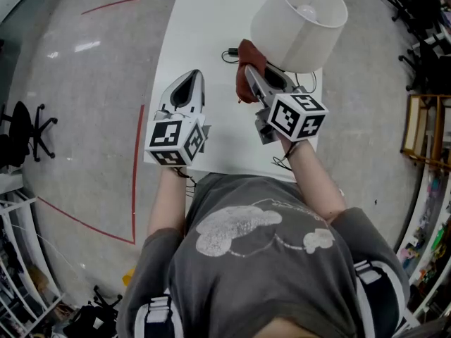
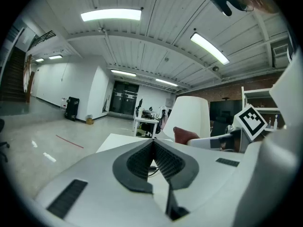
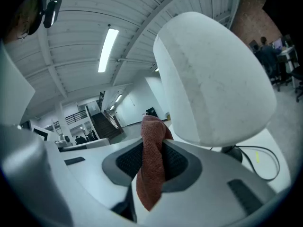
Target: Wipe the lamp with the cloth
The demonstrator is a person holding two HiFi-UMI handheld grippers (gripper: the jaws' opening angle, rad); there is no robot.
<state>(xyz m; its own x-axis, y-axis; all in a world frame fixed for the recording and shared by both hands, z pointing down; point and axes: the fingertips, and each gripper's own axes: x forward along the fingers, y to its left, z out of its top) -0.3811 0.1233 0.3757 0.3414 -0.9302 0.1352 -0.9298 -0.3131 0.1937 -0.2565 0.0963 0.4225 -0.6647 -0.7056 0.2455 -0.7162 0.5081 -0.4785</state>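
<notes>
My R tongs (image 3: 152, 145) pinch the red cloth (image 3: 151, 174). Its top end is right by the white lamp (image 3: 213, 79); can't tell if it touches. My L tongs (image 2: 154, 144) are pressed together w/ nothing in them, over the white table (image 1: 204, 34), apart from the lamp.

You're at a white worktop (image 1: 197, 41) on grey floor (image 1: 77, 83), red tape lines (image 1: 137, 189), black office chair (image 1: 21, 129) left, strip lights (image 2: 111, 15) overhead.
</notes>
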